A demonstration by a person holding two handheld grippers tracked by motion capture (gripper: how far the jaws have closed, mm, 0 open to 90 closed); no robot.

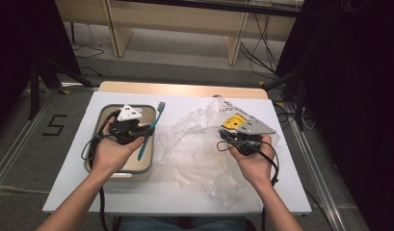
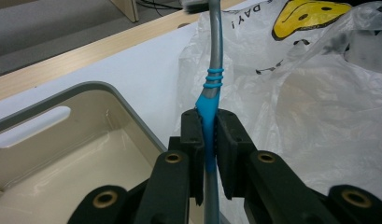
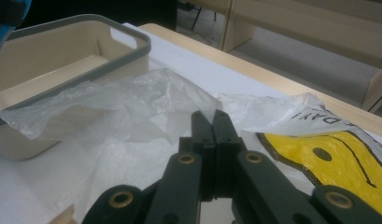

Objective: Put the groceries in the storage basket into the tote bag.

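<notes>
While my left gripper [image 2: 206, 135] clamps the blue toothbrush [image 2: 208, 107] at the tub's rim, I carry it to the tub.
My right gripper [image 3: 212, 122] pinches the plastic bag [image 3: 146, 102]. I judge lowering and releasing comes next; the beige tub [image 2: 93, 88] looks empty.

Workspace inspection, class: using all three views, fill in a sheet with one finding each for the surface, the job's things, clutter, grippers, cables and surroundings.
Surface: white table top with a wooden strip along the far edge.
Job's things: blue toothbrush, bristles at the far end, above the beige tub; clear plastic bag with a yellow smiley face lies crumpled beside the tub.
Clutter: nothing seen.
Grippers: left gripper shut on the toothbrush handle; right gripper shut on a fold of the plastic bag.
Cables: black cable loops from the left gripper; more on the floor behind.
Surroundings: wooden furniture behind; number 5 marked on the floor at left.
</notes>
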